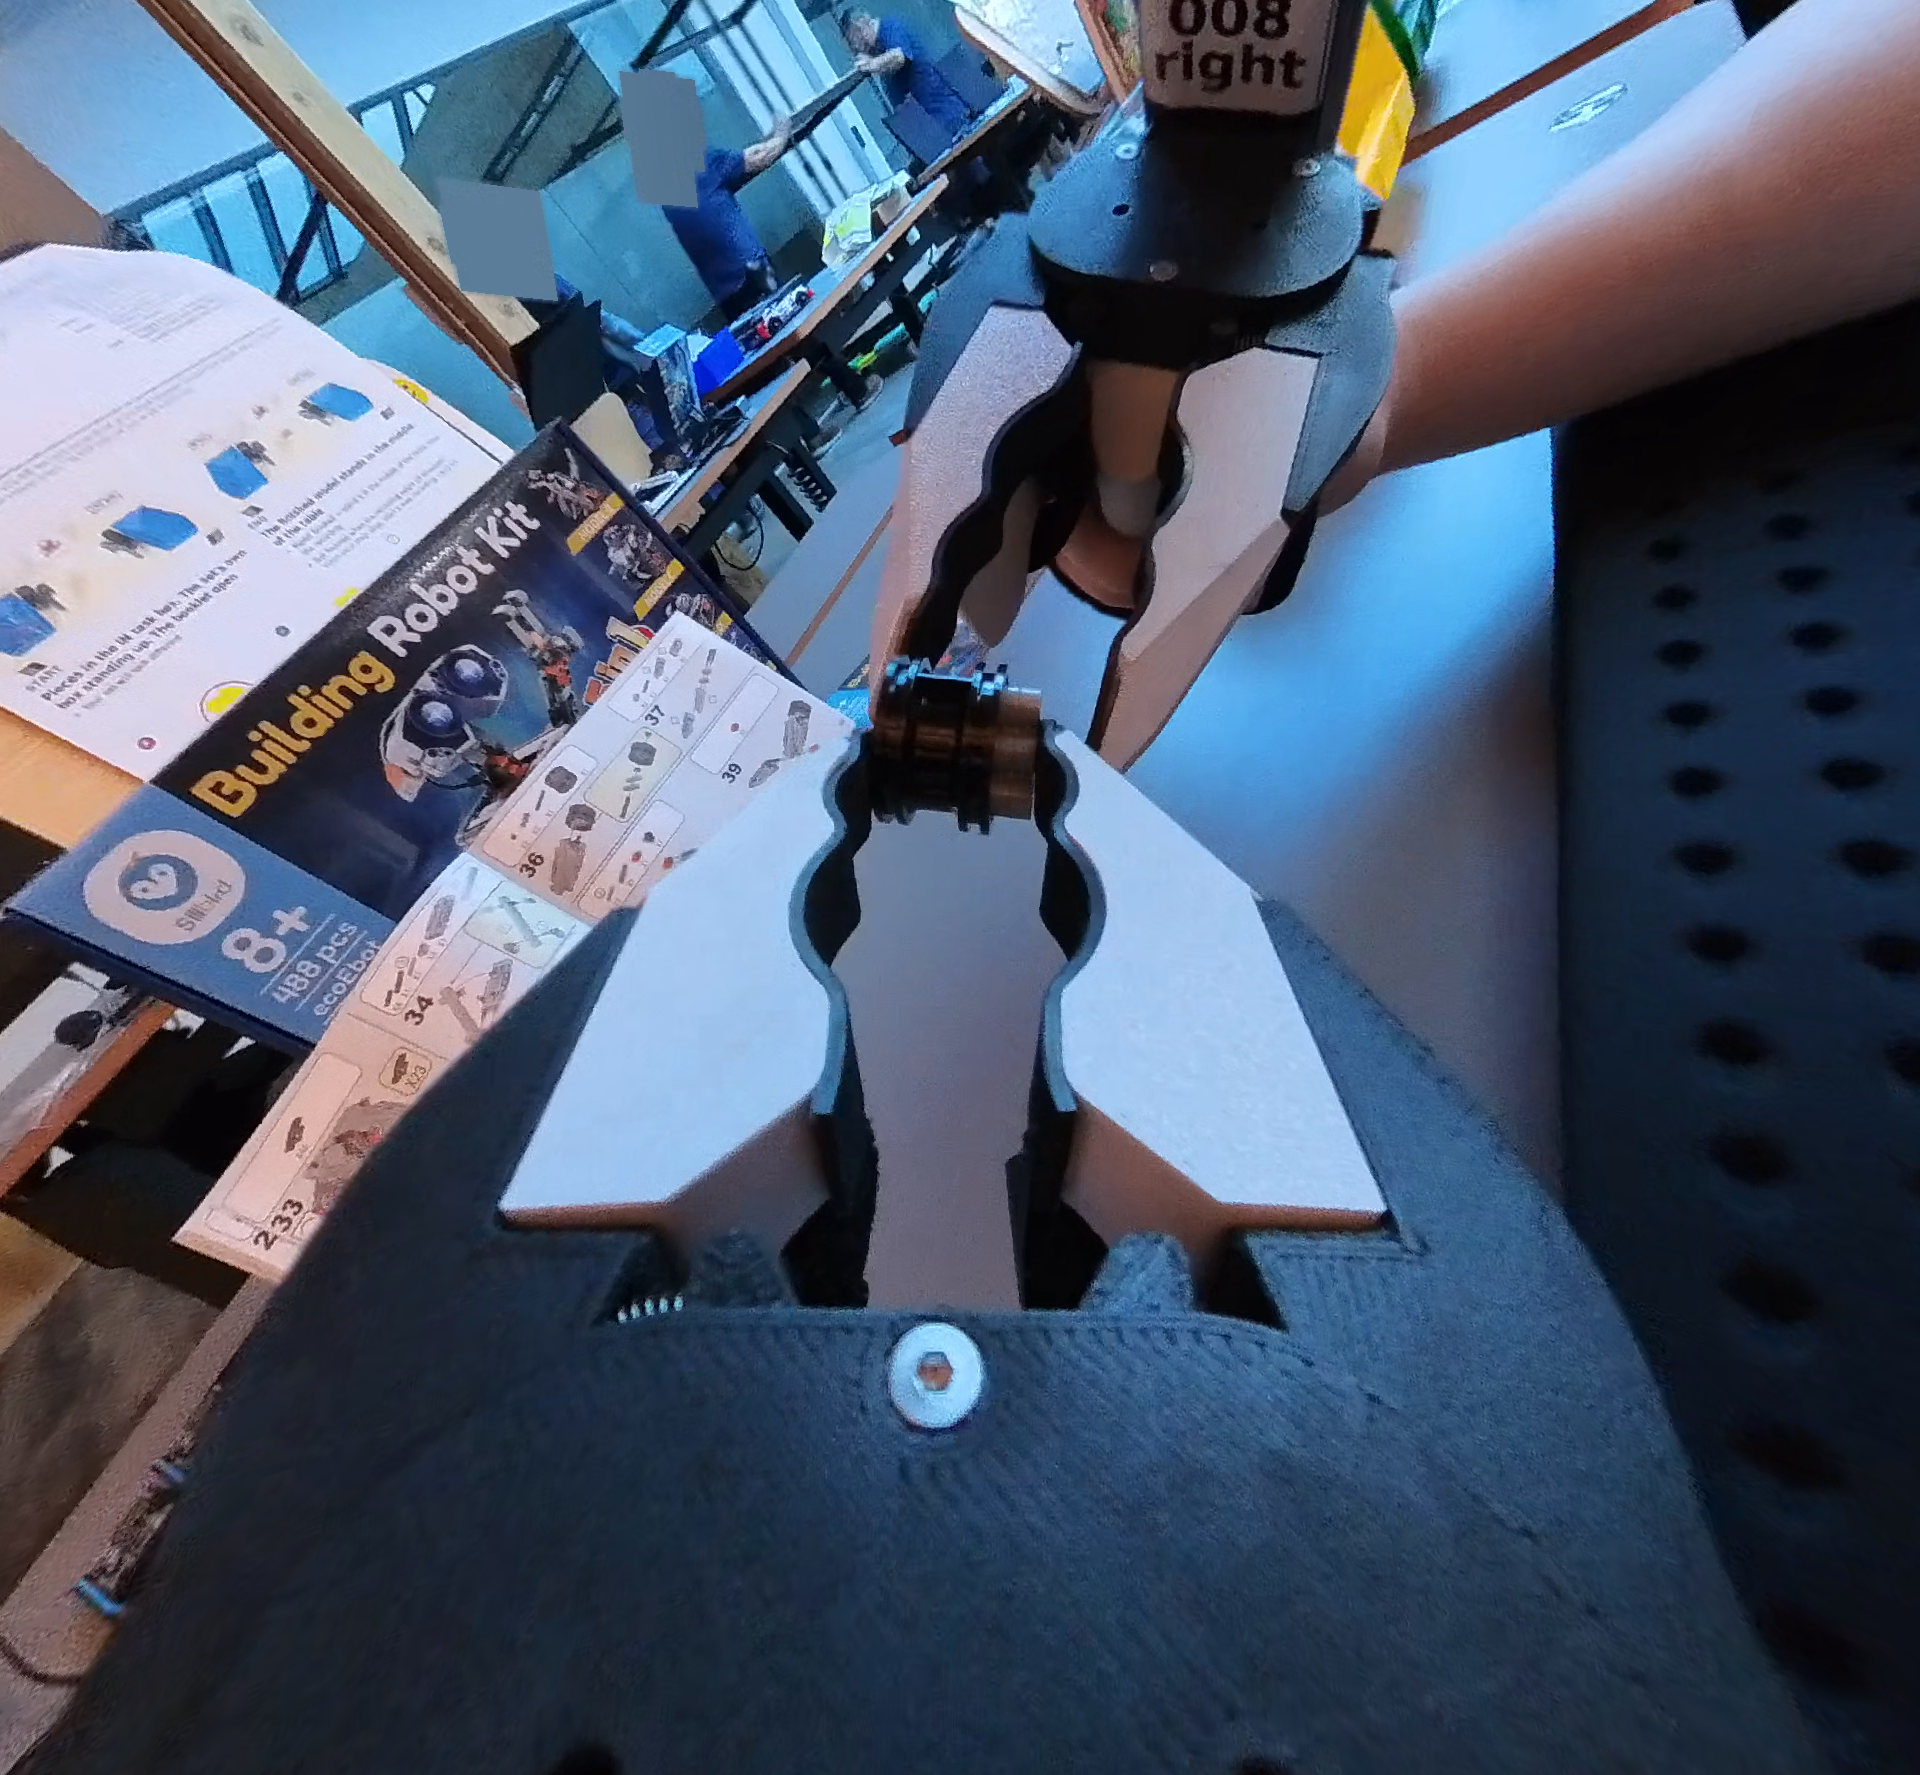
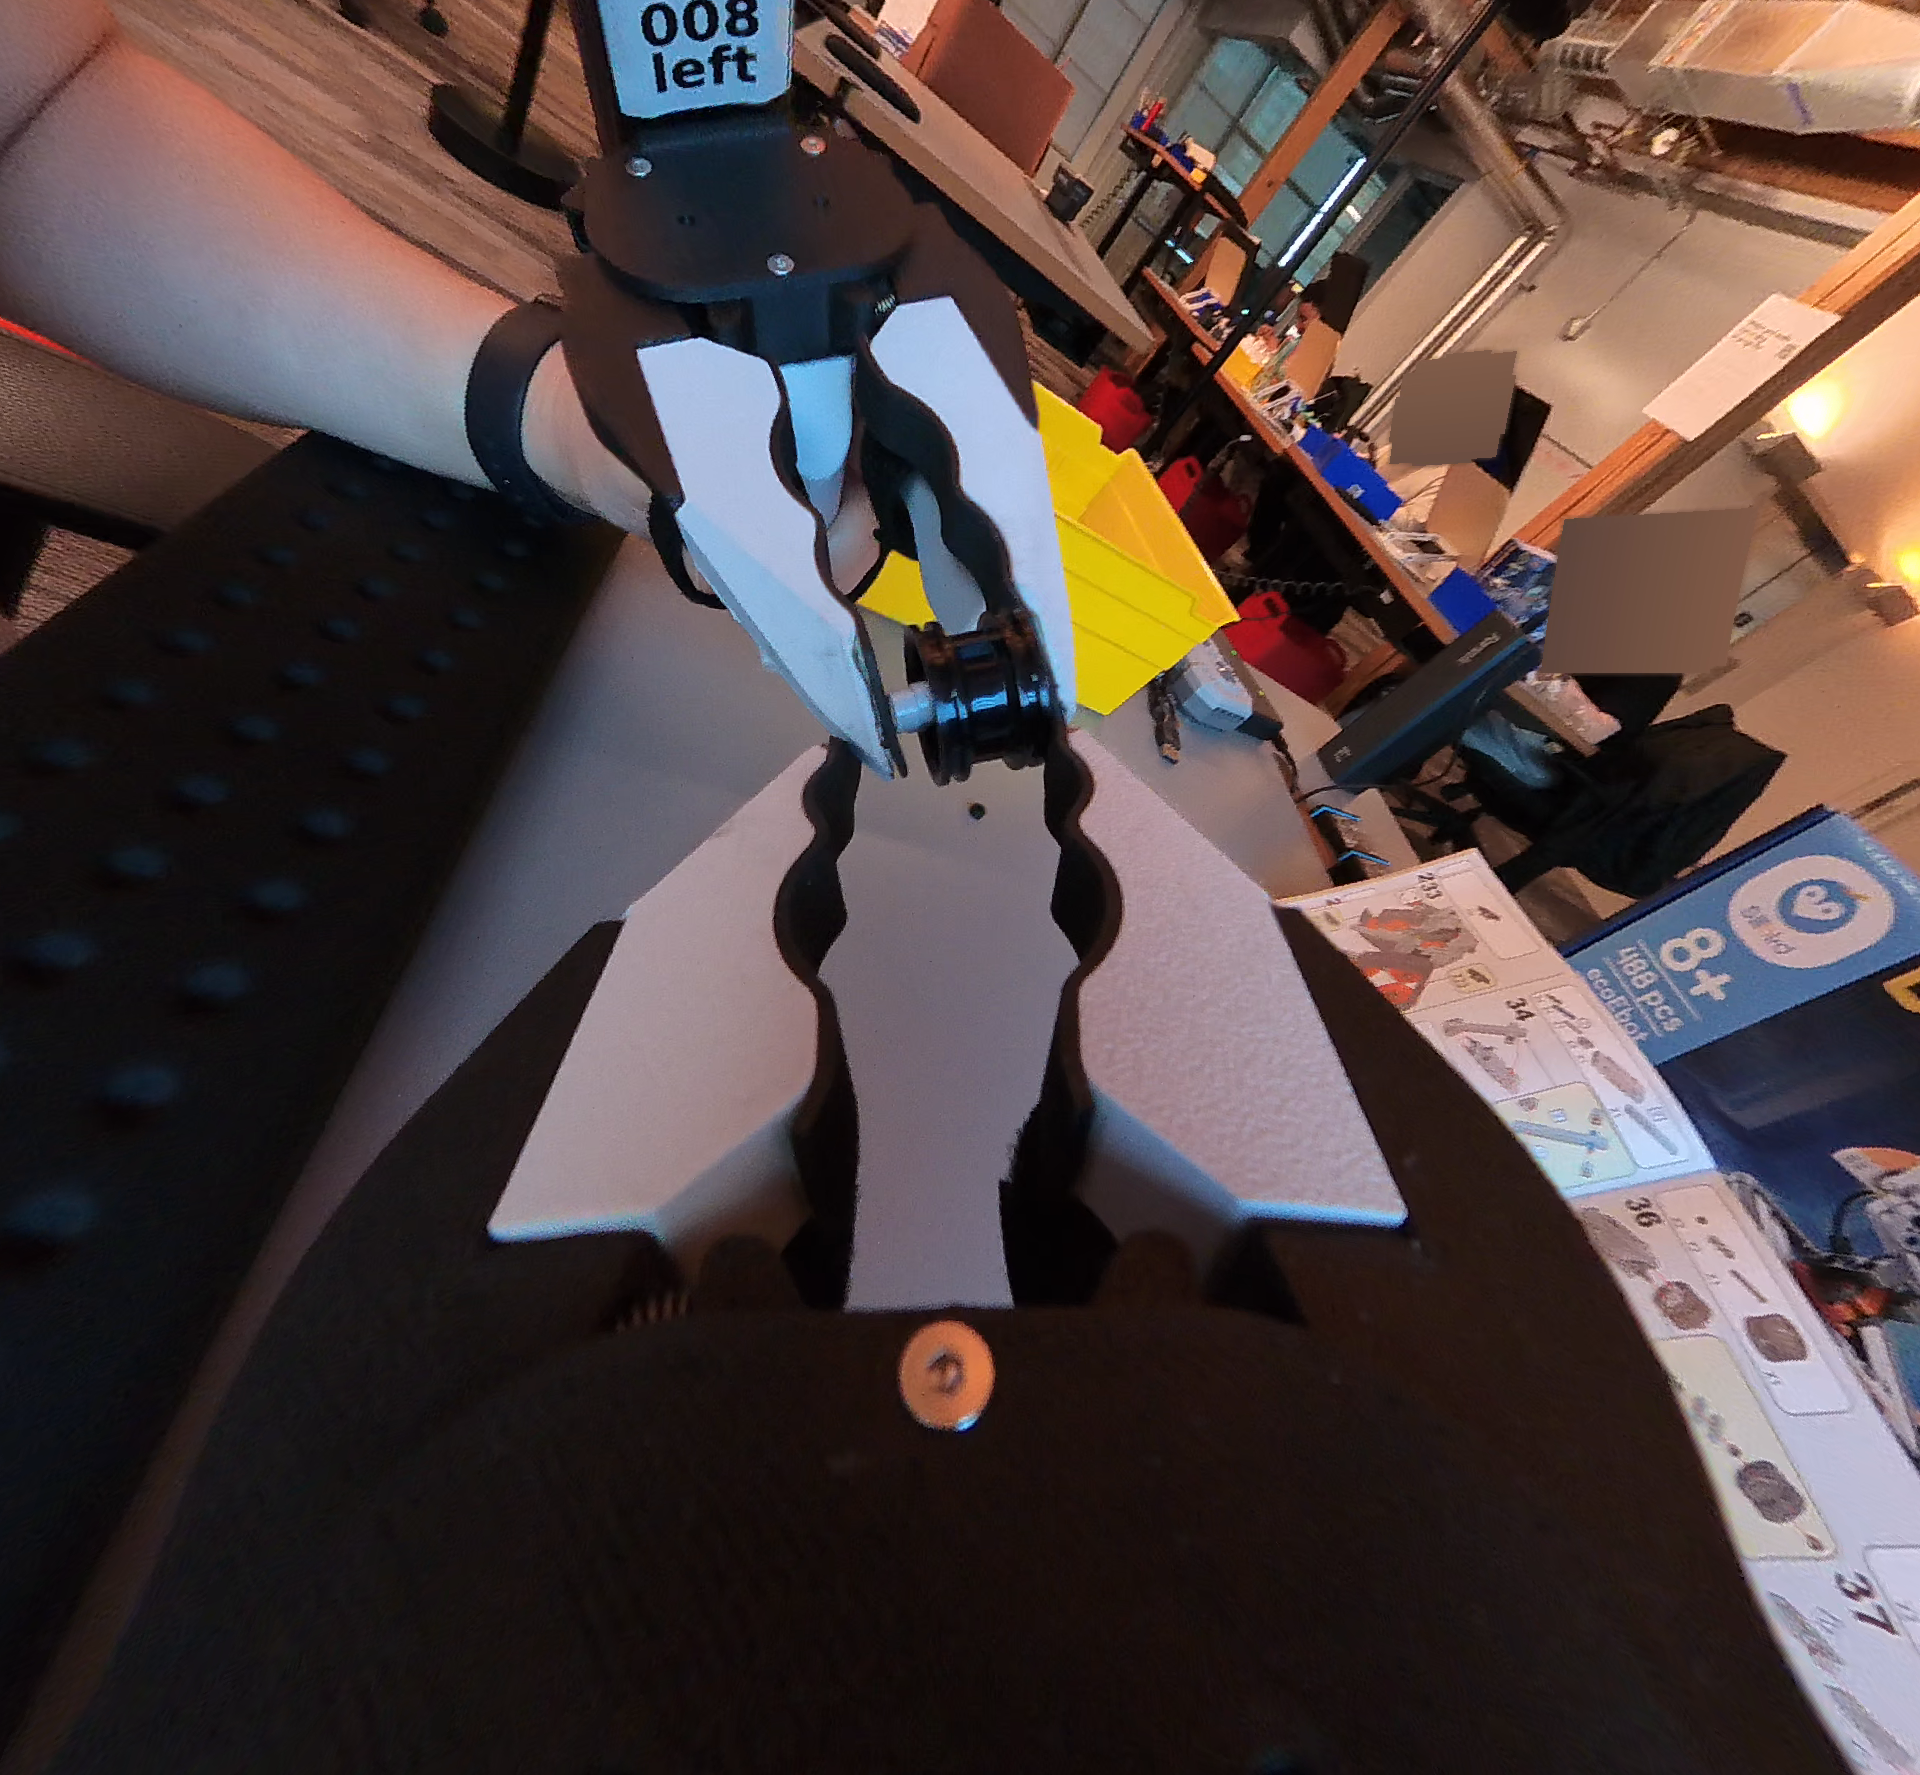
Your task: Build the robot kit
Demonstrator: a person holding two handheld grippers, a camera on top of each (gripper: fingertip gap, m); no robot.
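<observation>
The left gripper is pinching a small black spool-like stack of plastic wheels on a pale axle between its white fingertips, holding it in the air above the grey tabletop. The right gripper is meeting it head-on: in the right wrist view its own tips are sitting partly spread around the same wheel stack, but whether they are actually gripping it cannot be told. The opposing fingers are crowding the part from both ends, hiding most of it.

Just beside the grippers, a printed instruction booklet with numbered steps is lying near the table's edge, overlapping a dark blue building-kit box. A white printed sheet is resting behind the box. A black perforated panel is bordering the opposite side of the tabletop. Yellow plastic bins are standing farther along the table. Beyond, long workbenches carrying red and blue containers are running down the room, with people working at them.
</observation>
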